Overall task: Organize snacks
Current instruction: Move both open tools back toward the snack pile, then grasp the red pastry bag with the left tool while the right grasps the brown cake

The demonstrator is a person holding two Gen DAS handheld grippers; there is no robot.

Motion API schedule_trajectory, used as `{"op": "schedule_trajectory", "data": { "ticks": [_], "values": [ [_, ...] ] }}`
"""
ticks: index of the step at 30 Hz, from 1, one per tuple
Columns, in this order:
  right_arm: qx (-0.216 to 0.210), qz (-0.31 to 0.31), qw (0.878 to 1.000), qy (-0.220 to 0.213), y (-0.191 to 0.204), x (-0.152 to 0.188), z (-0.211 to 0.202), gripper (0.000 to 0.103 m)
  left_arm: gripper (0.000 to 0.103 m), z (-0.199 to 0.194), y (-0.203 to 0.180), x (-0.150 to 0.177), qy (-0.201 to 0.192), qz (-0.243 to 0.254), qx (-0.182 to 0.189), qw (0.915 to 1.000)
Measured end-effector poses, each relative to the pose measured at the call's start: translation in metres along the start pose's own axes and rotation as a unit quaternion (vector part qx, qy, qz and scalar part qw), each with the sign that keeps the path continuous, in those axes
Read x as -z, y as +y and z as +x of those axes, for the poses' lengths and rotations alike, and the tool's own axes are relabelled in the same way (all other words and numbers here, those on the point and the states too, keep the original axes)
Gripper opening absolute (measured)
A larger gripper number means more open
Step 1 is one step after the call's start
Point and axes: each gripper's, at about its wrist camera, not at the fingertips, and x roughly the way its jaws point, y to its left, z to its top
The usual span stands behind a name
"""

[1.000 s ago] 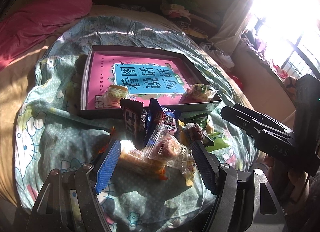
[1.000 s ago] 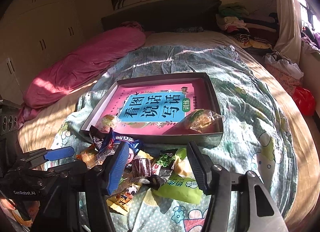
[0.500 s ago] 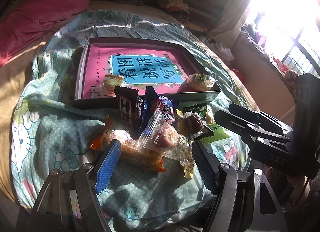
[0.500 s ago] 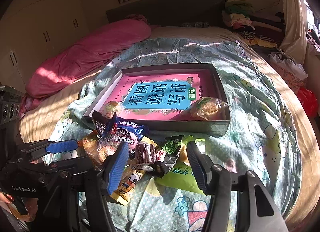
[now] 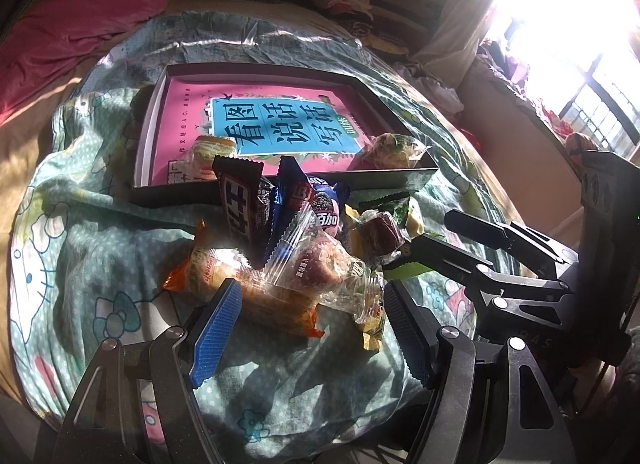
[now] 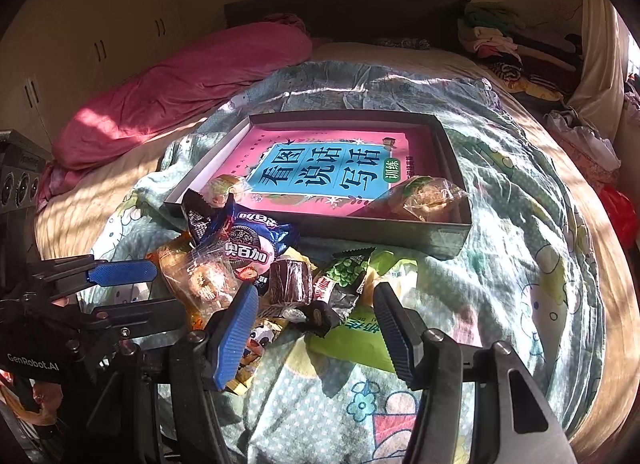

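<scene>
Snack pile [image 5: 304,256] of crinkled clear, blue and orange wrappers heaped on cartoon bedspread [image 5: 100,264], grey box [image 5: 152,132] with pink book [image 5: 260,124] at 12 o'clock behind it; left gripper [image 5: 312,316] and right gripper [image 6: 312,328] both spread, gripping nothing.

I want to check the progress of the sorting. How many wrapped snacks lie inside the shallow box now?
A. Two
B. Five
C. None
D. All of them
A: the shallow box holds one wrapped cake at its near right corner and one wrapped cake at its near left; the rest lie piled before it.
</scene>
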Motion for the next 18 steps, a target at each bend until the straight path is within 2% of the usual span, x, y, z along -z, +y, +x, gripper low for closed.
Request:
{"op": "schedule_trajectory", "data": {
  "ticks": [9, 12, 18],
  "values": [
    [0.004, -0.013, 1.0, 0.003, 0.002, 0.002, 0.004, 0.06, 0.075, 0.008, 0.006, -0.004, 0.001, -0.023, 0.037, 0.999],
    [0.005, -0.018, 1.0, 0.005, 0.003, 0.003, 0.006, 0.06, 0.068, 0.01, 0.006, -0.005, 0.001, -0.024, 0.048, 0.9986],
    [0.005, -0.032, 0.999, 0.005, 0.008, 0.004, 0.01, 0.06, 0.067, 0.017, 0.008, -0.008, 0.005, -0.029, 0.054, 0.9981]
  ]
}}
